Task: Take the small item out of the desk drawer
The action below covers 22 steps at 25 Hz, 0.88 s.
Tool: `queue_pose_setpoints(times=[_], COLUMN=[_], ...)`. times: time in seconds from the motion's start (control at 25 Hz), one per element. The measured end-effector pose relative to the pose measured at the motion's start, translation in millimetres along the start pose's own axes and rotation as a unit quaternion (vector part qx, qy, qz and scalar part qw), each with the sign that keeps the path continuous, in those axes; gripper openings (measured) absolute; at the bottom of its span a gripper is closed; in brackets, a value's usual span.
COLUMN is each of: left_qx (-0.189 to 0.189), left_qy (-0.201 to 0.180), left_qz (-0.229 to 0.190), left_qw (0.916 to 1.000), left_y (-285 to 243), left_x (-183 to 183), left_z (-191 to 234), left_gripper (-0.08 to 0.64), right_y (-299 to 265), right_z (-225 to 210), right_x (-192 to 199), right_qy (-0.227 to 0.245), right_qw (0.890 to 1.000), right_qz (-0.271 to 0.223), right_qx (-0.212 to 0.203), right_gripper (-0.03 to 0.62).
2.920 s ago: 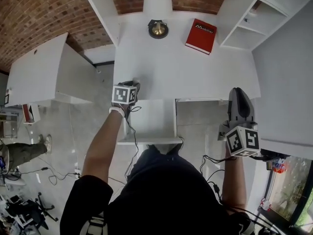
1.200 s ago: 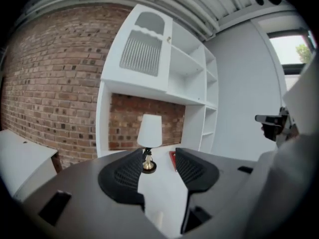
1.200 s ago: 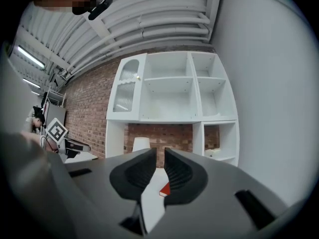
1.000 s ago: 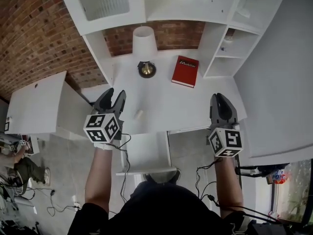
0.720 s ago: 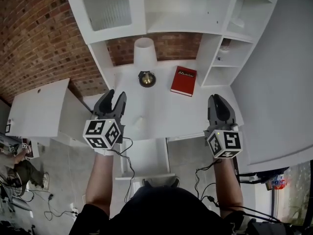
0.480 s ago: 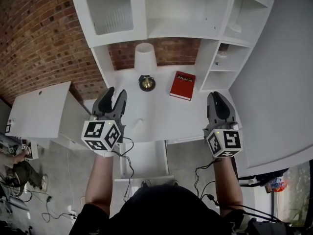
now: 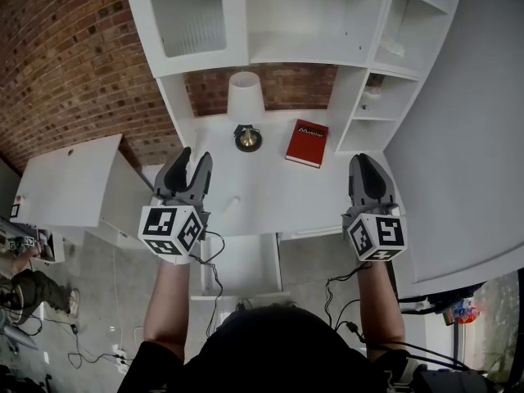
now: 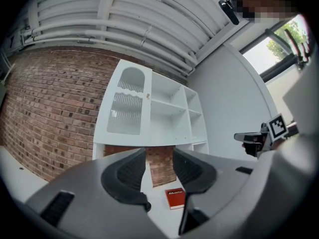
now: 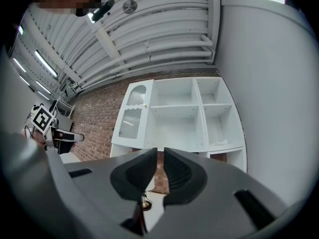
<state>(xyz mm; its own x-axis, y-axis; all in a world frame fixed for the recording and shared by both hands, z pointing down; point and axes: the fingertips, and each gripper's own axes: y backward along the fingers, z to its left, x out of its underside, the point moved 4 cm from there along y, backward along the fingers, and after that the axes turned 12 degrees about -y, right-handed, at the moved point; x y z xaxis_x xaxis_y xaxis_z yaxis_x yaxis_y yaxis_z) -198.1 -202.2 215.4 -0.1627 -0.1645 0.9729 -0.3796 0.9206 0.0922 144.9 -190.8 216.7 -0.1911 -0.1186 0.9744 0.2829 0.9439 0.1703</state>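
Shows, from the head view alone, where the small item [image 7: 232,204] is: on the white desk [image 7: 278,182], near the front edge, just right of the left gripper [image 7: 194,155] and touched by neither tool. Shows there too the drawer [image 7: 241,260], open below the desk edge, and the right gripper [image 7: 366,160], well apart from the left, both held over the desk's front.

Gives, from the left gripper view, jaws wide apart and released, nothing between them, only the red book [image 8: 175,198] far behind the gap (no sight of the small item or drawer from here).

Gives, from the right gripper view, jaws drawn to a narrow slit, pads not meeting, grasping nothing. Beyond them, the white shelf unit [image 9: 179,113] against the brick wall [image 9: 97,116].

Differs from nearly three seconds ago: left gripper then low at the desk's front edge by the drawer, right gripper low beside the desk, now both raised and pointing toward the shelves. Drawer open then as now. Over the last second, more of the shelf unit in the head view, small item on the same spot of the desk.
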Motion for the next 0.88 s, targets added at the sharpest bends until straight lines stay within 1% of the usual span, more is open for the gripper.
queue_pose_setpoints(times=[0.88], left_qx=[-0.007], left_qy=[0.010], left_qz=[0.009], left_qw=[0.9999], left_y=[-2.0], left_x=[2.6], left_z=[-15.5], left_gripper=[0.163], right_y=[0.3], right_z=[-13.2], right_x=[2.8], right_qy=[-0.006], right_qw=[1.000], right_qz=[0.005], right_qx=[-0.011], right_gripper=[0.035])
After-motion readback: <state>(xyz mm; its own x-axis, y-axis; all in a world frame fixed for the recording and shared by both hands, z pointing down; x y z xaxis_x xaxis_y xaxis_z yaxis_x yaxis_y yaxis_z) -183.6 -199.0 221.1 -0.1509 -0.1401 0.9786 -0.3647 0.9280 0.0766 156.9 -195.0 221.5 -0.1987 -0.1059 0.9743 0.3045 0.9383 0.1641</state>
